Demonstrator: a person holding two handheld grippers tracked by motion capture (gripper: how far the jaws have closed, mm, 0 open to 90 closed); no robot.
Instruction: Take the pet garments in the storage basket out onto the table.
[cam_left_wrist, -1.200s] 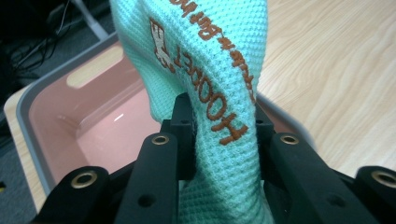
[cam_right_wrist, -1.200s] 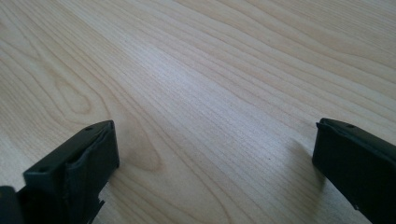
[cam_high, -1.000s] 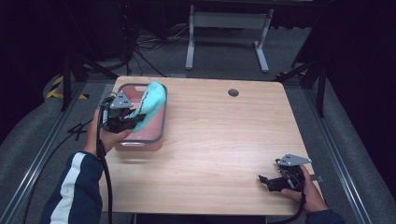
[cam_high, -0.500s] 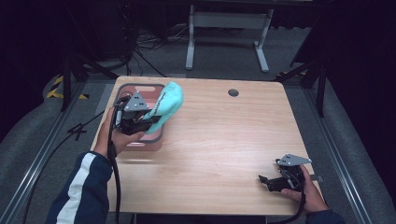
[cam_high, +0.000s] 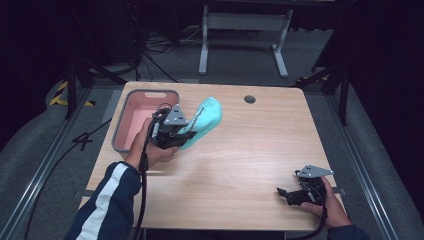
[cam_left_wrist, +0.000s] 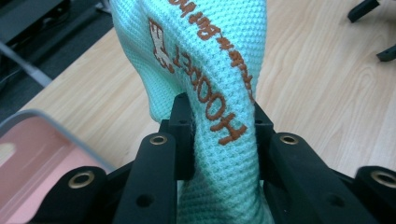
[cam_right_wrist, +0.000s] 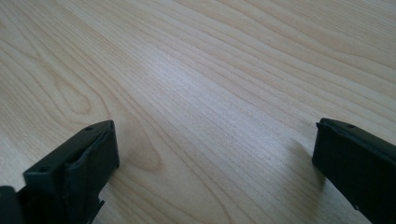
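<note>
Mint-green knit cloth (cam_left_wrist: 210, 88) clamped between jaws of left gripper (cam_high: 176, 134), held above table (cam_high: 240, 150) beside pink bin (cam_high: 142, 107). Right gripper (cam_right_wrist: 215, 154) jaws wide apart, low over bare wood.

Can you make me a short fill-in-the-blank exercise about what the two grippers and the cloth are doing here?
1. The left gripper has its fingers shut on a mint-green ____ with orange lettering.
2. The pink bin stands near the table's ____ edge in the high view.
3. The right gripper has its fingers ____, with bare wood between them.
4. The lettering on the cloth is ____ in colour.

Missing words: cloth; left; open; orange
</note>
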